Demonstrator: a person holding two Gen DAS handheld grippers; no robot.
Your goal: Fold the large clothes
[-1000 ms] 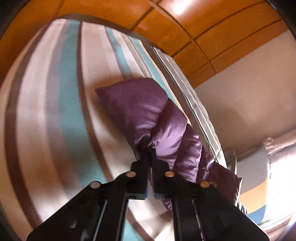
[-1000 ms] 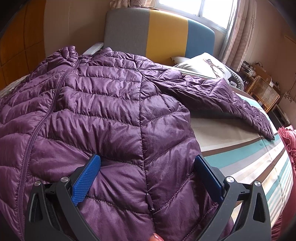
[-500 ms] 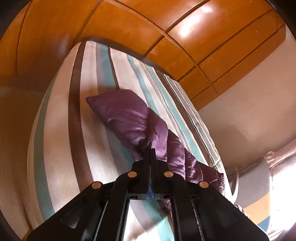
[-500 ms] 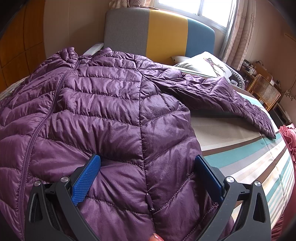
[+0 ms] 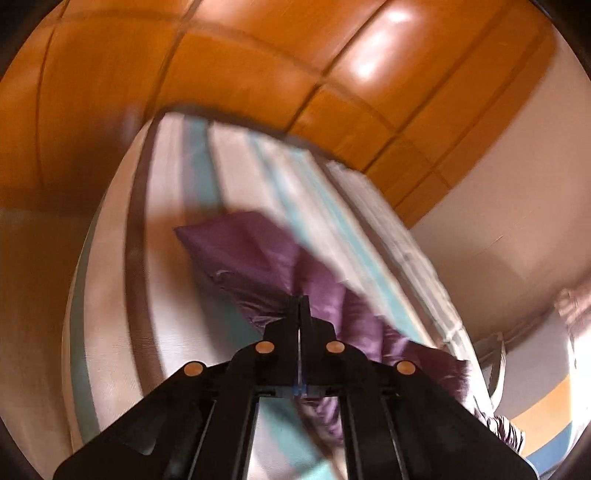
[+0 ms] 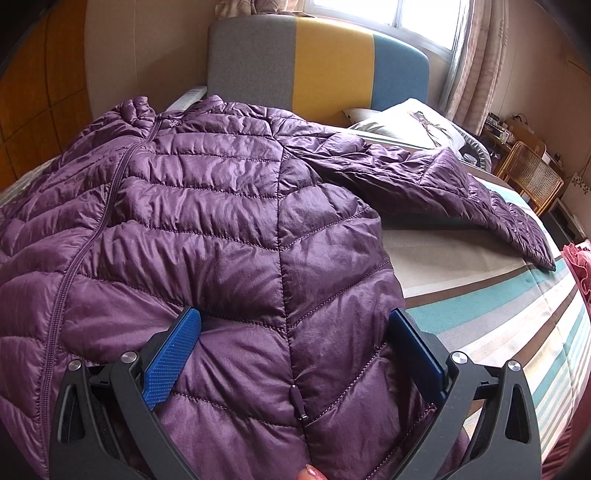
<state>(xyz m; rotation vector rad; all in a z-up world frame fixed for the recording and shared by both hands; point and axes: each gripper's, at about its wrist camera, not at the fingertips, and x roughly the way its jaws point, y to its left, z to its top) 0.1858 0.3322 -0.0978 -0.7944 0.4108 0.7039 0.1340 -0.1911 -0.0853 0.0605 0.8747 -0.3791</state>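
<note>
While left claw (image 5: pixel 299 301) is clamped on the jacket (image 6: pixel 229 236) sleeve (image 5: pixel 258 266), right claw (image 6: pixel 293 350) sits wide open, straddling the hem.

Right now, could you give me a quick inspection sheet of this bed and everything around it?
Surface: bed with striped cover in teal, brown and cream.
Job's things: purple quilted puffer jacket spread front up, zipper closed; one sleeve lies out across the cover, the other sleeve is lifted.
Clutter: white pillow at the headboard; pink fabric at the bed's edge.
Grippers: left gripper shut on the lifted sleeve; right gripper open, its blue pads either side of the jacket's lower body.
Cables: nothing seen.
Surroundings: grey, yellow and blue headboard, wooden wall panels, curtained window, wicker chair.
</note>
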